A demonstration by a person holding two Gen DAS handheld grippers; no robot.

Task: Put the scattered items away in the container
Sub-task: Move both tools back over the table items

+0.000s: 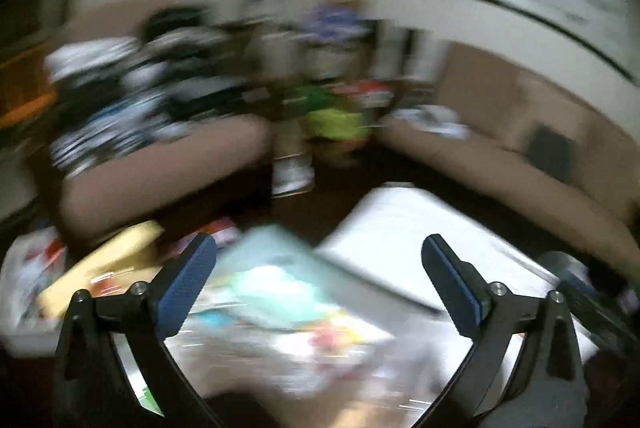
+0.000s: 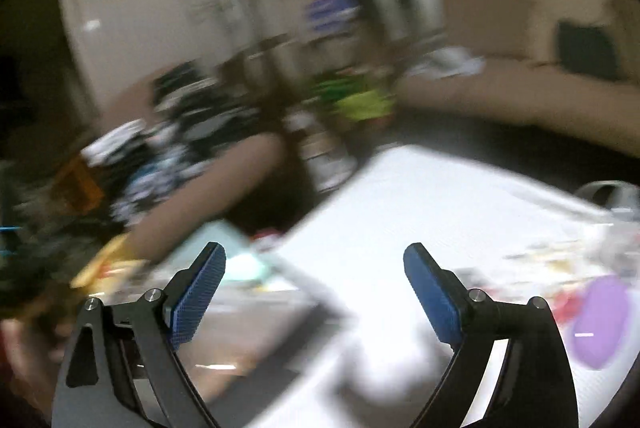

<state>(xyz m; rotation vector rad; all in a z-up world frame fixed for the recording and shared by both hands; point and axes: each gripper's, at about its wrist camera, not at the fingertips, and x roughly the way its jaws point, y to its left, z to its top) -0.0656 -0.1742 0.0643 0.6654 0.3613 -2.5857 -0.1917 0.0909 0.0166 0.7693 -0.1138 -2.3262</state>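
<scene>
Both views are heavily blurred by motion. My left gripper is open and empty above a white table with a pale teal flat item and blurred colourful items below it. A white container with a yellow item sits at the left. My right gripper is open and empty over the white table. A purple oval item and small blurred items lie at the right.
A beige sofa curves behind the table, with patterned black-and-white cloth on its left part. A green and yellow heap sits at the back. A dark object lies at the table's right edge.
</scene>
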